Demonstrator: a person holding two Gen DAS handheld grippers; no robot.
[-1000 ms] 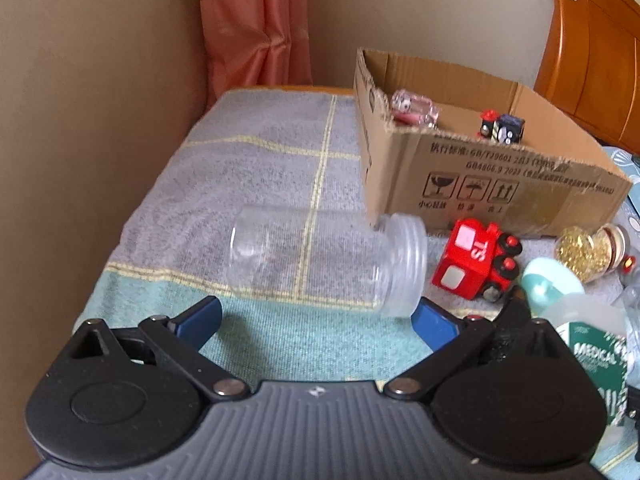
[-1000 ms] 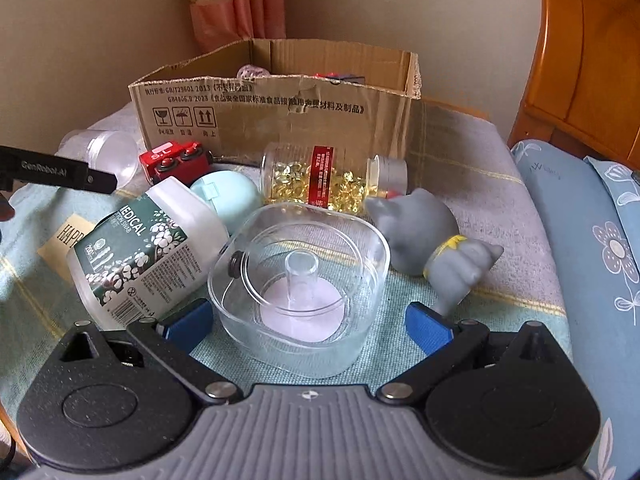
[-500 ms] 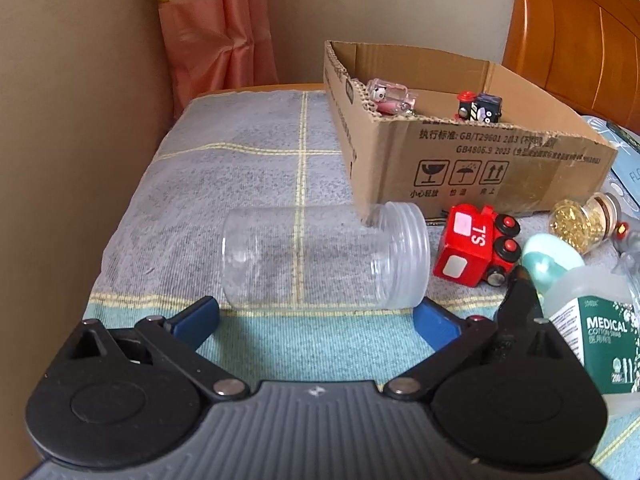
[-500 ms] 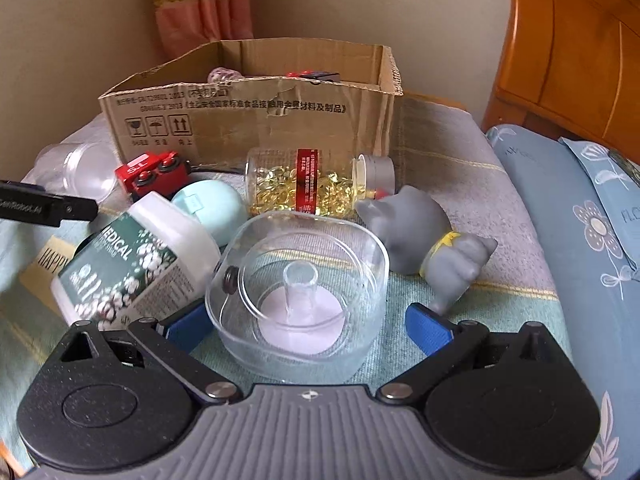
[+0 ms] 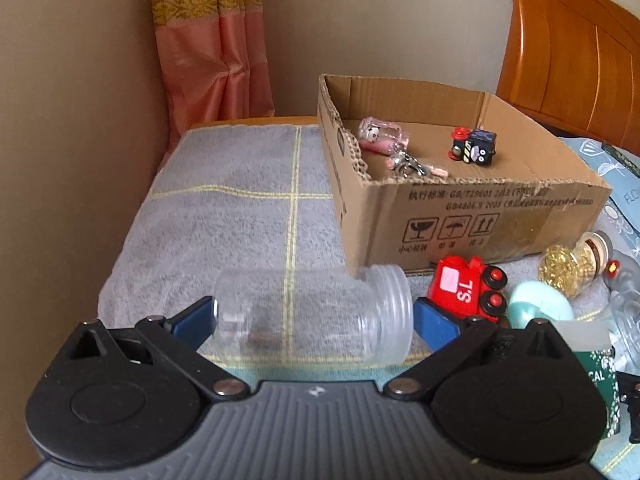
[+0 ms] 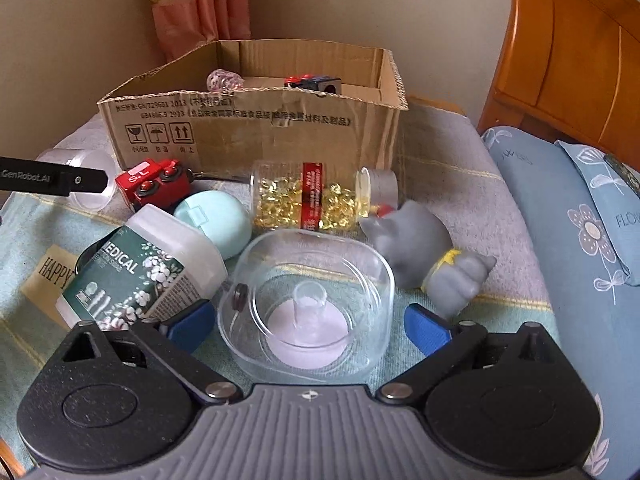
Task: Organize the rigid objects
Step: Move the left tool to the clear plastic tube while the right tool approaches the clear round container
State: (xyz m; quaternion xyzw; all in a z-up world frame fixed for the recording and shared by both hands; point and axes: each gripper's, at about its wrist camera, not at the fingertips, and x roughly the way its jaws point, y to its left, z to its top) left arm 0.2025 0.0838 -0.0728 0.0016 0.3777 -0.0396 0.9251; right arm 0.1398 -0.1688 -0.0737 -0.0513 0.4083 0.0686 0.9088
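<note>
The right gripper (image 6: 306, 324) had just begun drawing its jaws in from full spread, the blue pads flanking the clear rounded-square plastic dish with the pale lilac disc inside (image 6: 308, 308) but not yet pressing its walls; open, then, with the dish sitting between them on the green-and-grey checked towel (image 6: 460, 160). That read to me as the start of a grasp, so the dish looked next in line for the brown cardboard box (image 6: 256, 132) behind it. Over on the other side, the left gripper (image 5: 314, 320) had crept in on the clear plastic jar lying on its side (image 5: 312, 312): a second earlier its pads sat short of the jar, now they bracketed base and ribbed mouth, very close to the ends, with no squeeze I could make out. Both tools tipped steeply down toward the towel and barely travelled. Just beyond lay the red toy train (image 5: 466, 290), the mint-green egg-shaped case (image 6: 214, 220), the capsule bottle with the red label (image 6: 316, 196) and the grey cat figurine (image 6: 428, 252), all outside the box, so plenty was left to sort
</note>
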